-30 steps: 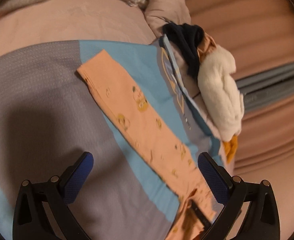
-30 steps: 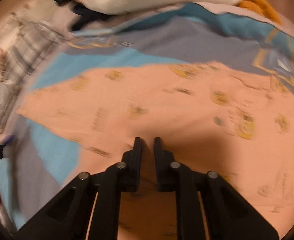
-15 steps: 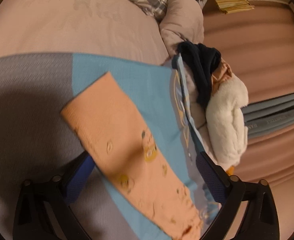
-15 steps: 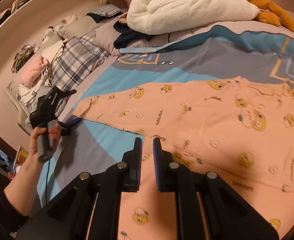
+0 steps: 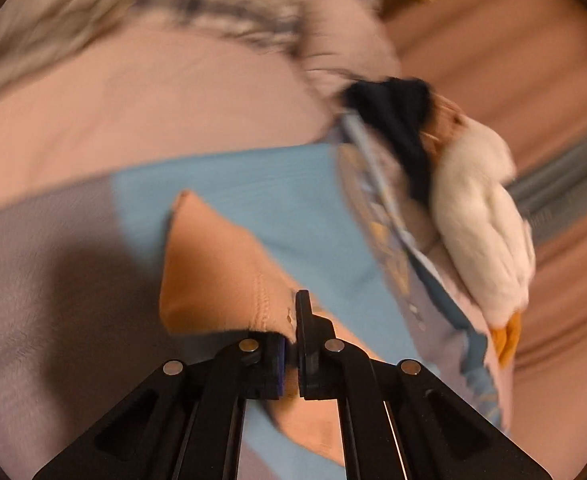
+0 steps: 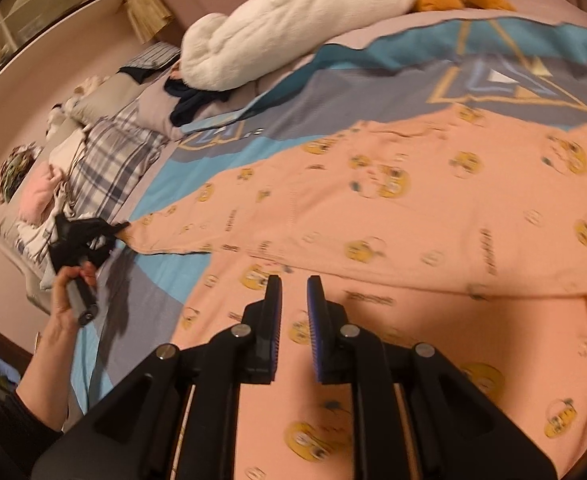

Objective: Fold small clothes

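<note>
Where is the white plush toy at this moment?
In the right wrist view the white plush toy lies at the top, at the far edge of the blue-grey bedcover, above the peach garment and beside dark clothing.

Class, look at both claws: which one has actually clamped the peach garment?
The left claw: it is shut on the cuff of the peach garment. The right claw hovers above the fabric, slightly parted, holding nothing.

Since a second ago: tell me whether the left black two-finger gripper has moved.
Yes. The left gripper has advanced along the peach printed sleeve toward its cuff and shut on it; the white plush toy beyond it marks the shift.
</note>
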